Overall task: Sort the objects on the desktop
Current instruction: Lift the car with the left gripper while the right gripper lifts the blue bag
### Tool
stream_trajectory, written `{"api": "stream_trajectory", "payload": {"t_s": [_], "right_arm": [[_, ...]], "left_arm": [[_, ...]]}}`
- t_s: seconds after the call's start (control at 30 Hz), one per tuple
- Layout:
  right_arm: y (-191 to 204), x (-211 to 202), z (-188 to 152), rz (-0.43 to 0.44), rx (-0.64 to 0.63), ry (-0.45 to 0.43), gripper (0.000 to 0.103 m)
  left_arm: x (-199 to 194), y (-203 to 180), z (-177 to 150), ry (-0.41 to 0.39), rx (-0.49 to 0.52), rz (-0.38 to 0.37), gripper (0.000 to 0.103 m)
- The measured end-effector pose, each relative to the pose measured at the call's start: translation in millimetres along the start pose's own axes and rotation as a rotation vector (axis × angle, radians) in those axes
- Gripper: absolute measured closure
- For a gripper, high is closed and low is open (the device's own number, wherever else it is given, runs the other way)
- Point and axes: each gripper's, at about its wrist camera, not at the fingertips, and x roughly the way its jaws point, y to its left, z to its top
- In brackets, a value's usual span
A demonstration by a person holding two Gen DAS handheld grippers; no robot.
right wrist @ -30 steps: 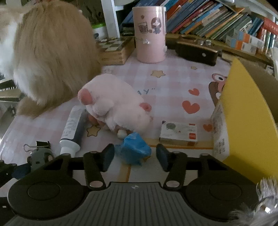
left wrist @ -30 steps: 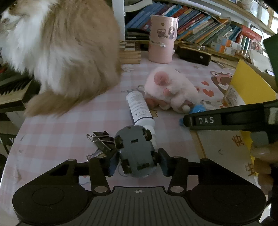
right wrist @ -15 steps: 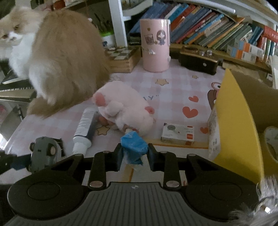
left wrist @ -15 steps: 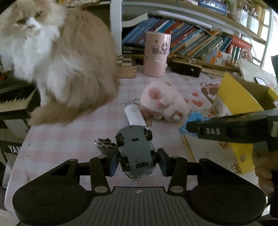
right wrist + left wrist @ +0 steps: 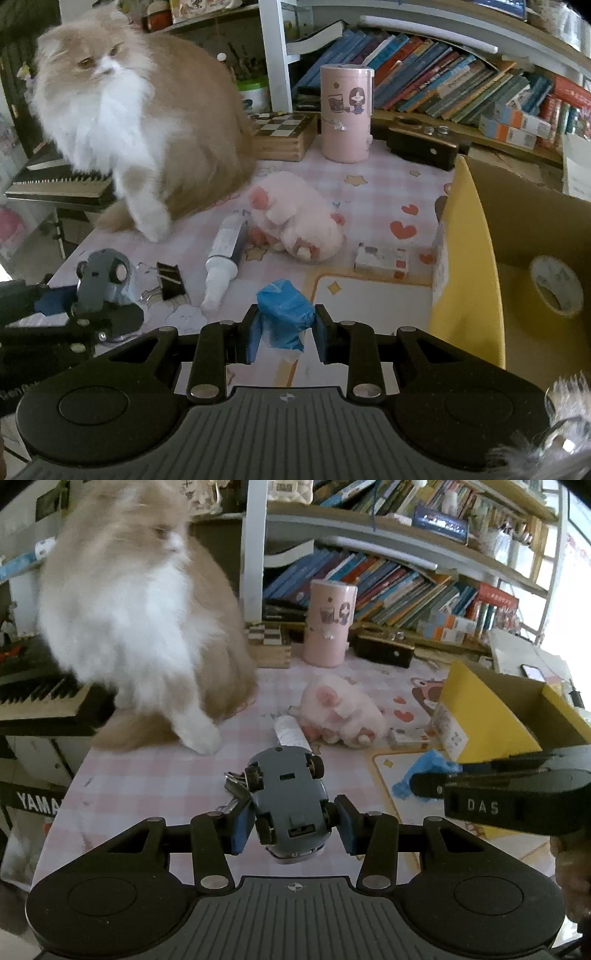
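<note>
Both pairs of jaws are clamped. The left gripper (image 5: 291, 829) pinches a grey toy car (image 5: 290, 797) by its sides, wheels and underside up, lifted clear of the desk (image 5: 147, 775). The right gripper (image 5: 283, 334) squeezes a crumpled blue bag (image 5: 284, 314), also off the surface.

Taking the yellow box (image 5: 465, 266) as landmark: the bag hangs just left of its near corner, and the car is further left again, well apart from it. Inside the box lies a roll of tape (image 5: 556, 291). A small white carton (image 5: 382, 260) lies flat on the desk just beside the box's left wall. Left of the carton slumps a pink plush (image 5: 295, 218), and against the plush's left side lies a white tube (image 5: 225, 251), cap toward the camera. A black binder clip (image 5: 170, 280) sits left of the tube, near the held car.

Far from the box, on the desk's left part, sits a cream and white cat (image 5: 136, 122), one front paw forward. Behind the plush stands a pink canister (image 5: 345, 114) upright, with a checkered wooden box (image 5: 284, 134) to its left and a black case (image 5: 421, 147) between canister and yellow box. Books (image 5: 424, 88) fill the shelf behind.
</note>
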Motion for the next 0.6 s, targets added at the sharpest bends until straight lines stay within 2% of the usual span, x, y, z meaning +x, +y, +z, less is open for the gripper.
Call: {"api": "stream_trajectory", "payload": {"t_s": [0.6], "right_arm": [[43.5,-52.2,-56.2,-0.052,0.055,0.003,0.076]], "left_arm": [[-54.9,9.9,-40.5,-0.003,0.054,-0.073,0.058]]}}
